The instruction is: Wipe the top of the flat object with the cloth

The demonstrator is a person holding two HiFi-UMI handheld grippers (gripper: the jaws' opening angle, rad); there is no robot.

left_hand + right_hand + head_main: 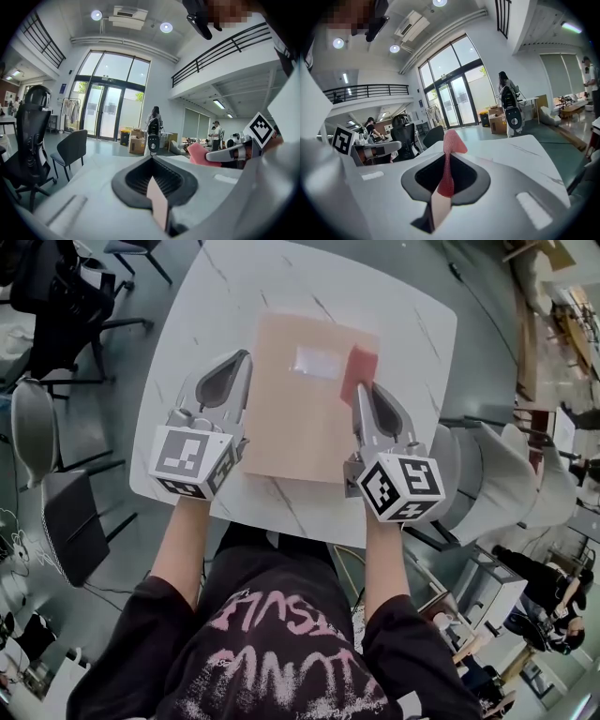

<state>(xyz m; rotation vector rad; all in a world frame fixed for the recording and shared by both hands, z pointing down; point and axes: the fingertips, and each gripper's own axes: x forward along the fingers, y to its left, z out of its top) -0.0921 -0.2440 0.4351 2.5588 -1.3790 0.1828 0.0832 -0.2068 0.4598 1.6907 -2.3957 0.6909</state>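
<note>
Left tongs [234, 367]: jaws together, nothing clearly gripped; they lie along the left edge of the flat object [300, 423].
Right tongs [367, 395]: clamped on the cloth [359, 367]; a pink fold sticks out past the tips, over the flat object's far right corner.
Flat object: tan sheet, flat on the white veined worktop [225, 296], between the two tongs.
White label [317, 361]: on the sheet near its far edge, just left of the cloth.
Unclear: thin tan strip at each jaw seam; cannot tell what it is.
Hidden: cloth's near end, under the right tongs.

A white marbled table [412, 324], a dark chair [70, 521] beside its left edge
</note>
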